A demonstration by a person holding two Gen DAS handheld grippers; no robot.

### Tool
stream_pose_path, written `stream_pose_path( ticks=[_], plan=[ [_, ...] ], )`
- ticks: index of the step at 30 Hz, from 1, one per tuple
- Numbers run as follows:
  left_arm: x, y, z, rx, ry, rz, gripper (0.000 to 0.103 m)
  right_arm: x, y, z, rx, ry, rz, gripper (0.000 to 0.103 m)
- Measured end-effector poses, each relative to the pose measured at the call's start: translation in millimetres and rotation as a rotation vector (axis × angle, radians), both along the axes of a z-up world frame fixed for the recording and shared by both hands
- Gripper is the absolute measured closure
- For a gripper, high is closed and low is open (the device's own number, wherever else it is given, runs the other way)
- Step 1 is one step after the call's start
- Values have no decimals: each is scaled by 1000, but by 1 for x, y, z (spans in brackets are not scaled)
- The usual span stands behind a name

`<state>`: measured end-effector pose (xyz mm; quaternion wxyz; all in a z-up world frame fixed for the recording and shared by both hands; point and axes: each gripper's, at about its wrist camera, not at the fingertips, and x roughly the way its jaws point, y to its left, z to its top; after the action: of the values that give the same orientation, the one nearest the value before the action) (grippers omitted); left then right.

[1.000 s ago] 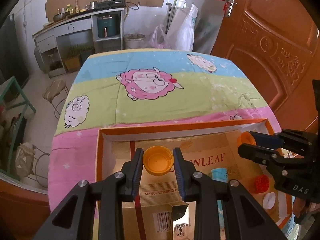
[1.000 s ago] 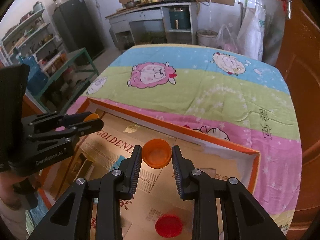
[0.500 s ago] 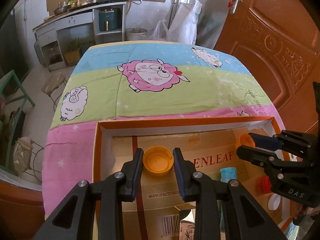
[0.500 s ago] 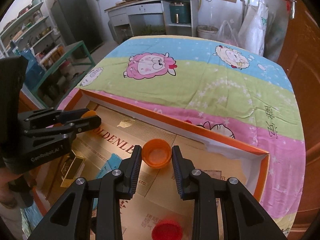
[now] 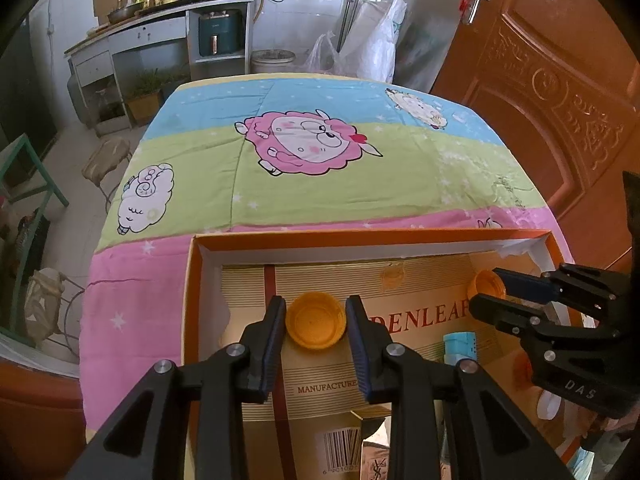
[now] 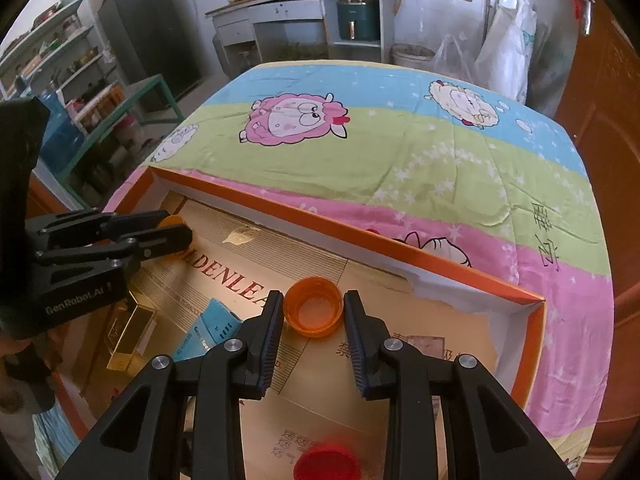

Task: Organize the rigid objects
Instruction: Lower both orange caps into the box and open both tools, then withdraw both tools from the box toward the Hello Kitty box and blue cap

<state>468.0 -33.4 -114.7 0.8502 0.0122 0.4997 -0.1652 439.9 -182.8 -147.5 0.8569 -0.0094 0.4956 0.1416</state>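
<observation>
while both grippers grip caps, a red cap (image 6: 326, 462) lies below.

A yellow cap (image 5: 316, 321) is held, open side up, between the pads of the left gripper (image 5: 316, 334), above the floor of an orange-rimmed box (image 5: 360, 237). The box is set on a quilt (image 5: 320, 168) printed with sheep. To the right of the yellow cap, near the box's far right corner, an orange cap (image 5: 485, 283) is clamped at the tips of the right gripper (image 5: 490, 292). A blue pack (image 5: 460, 345) is seen lying on the box floor, right of the yellow cap and below the right gripper's fingers. A wooden door (image 5: 560, 92) is seen right of the box.
</observation>
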Motion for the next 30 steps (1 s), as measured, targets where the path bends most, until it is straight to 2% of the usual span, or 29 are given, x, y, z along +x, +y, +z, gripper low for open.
stream_pose_path(
  ticks=[10, 13, 19, 22, 30],
  plan=[
    [-1, 2, 6, -42, -21, 10, 66, -2, -1, 1, 5, 0, -9, 70],
    [-4, 5, 13, -74, -30, 19, 59, -4, -3, 4, 18, 4, -23, 69],
    [-15, 6, 34, -99, -82, 11, 59, -11, -2, 16, 26, -32, -33, 66],
    [-24, 7, 46, -109, -112, 10, 59, -18, -3, 23, 21, -61, -53, 54],
    [-49, 20, 66, -151, -159, 45, 59, -46, -11, 34, 72, -92, -95, 54]
  ],
)
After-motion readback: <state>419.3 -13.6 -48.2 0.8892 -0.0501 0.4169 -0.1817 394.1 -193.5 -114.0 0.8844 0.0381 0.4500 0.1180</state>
